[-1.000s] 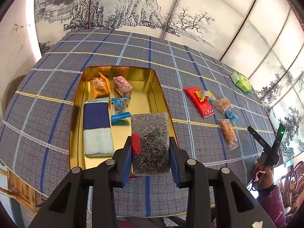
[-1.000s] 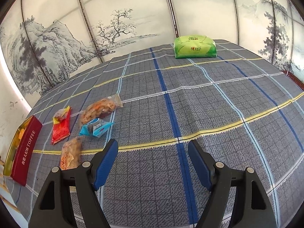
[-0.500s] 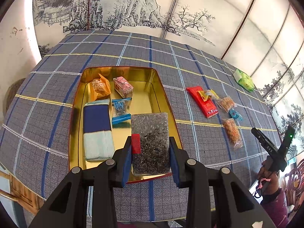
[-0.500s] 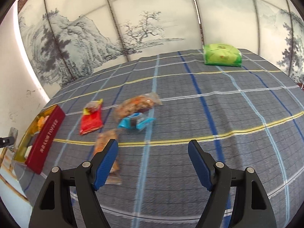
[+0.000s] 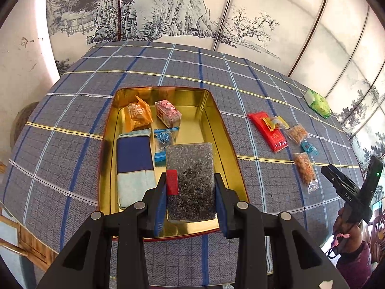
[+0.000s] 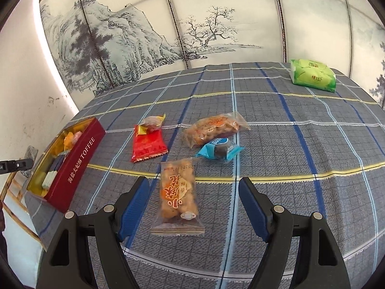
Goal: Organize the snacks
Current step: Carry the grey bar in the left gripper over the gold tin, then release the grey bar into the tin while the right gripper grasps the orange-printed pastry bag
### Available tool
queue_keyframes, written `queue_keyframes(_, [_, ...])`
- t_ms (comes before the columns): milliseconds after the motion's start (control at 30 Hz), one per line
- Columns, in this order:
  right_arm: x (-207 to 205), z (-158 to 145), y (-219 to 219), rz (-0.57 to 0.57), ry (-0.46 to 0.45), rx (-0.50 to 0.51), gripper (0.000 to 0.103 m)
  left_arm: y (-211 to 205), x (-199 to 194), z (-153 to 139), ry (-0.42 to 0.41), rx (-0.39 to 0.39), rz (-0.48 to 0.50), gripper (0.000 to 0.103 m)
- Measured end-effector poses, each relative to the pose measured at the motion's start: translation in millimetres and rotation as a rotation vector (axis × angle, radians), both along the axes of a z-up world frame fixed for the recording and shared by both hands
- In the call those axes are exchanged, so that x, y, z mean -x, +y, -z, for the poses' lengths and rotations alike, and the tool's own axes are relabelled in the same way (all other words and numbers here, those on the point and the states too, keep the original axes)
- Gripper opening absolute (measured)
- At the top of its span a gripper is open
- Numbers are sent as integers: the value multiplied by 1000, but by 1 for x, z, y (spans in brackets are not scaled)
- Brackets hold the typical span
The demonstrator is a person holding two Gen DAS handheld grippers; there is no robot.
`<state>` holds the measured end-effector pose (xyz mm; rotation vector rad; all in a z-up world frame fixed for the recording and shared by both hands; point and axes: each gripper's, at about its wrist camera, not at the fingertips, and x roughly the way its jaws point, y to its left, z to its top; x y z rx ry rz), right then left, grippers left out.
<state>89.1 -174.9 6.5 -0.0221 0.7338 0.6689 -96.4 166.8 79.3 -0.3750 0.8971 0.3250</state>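
My left gripper is shut on a clear pack of dark speckled snack and holds it over the near end of the gold tin. The tin holds a blue-and-white pack, an orange pack, a pink pack and a small blue pack. My right gripper is open over the cloth, its fingers either side of a clear pack of brown snacks. Beyond lie a blue pack, another brown pack, a red pack and the tin's red side.
A green tissue pack lies at the table's far right corner. The plaid cloth covers the table up to painted screen panels. The right gripper and hand show in the left wrist view, off the table's right edge.
My right gripper has swung left and down, so the loose snacks now sit between and ahead of its fingers. My left gripper still holds the dark pack over the tin, barely moved.
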Motion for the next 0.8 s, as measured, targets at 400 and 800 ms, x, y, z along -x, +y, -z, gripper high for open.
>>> queue_keyframes(400, [0,3,5,2,11,20,81,12,3,7,-1,-74,-29,31])
queue_keyframes(800, [-1,9,9,0,28,32,82,32,3,23,25,-88,-64,31])
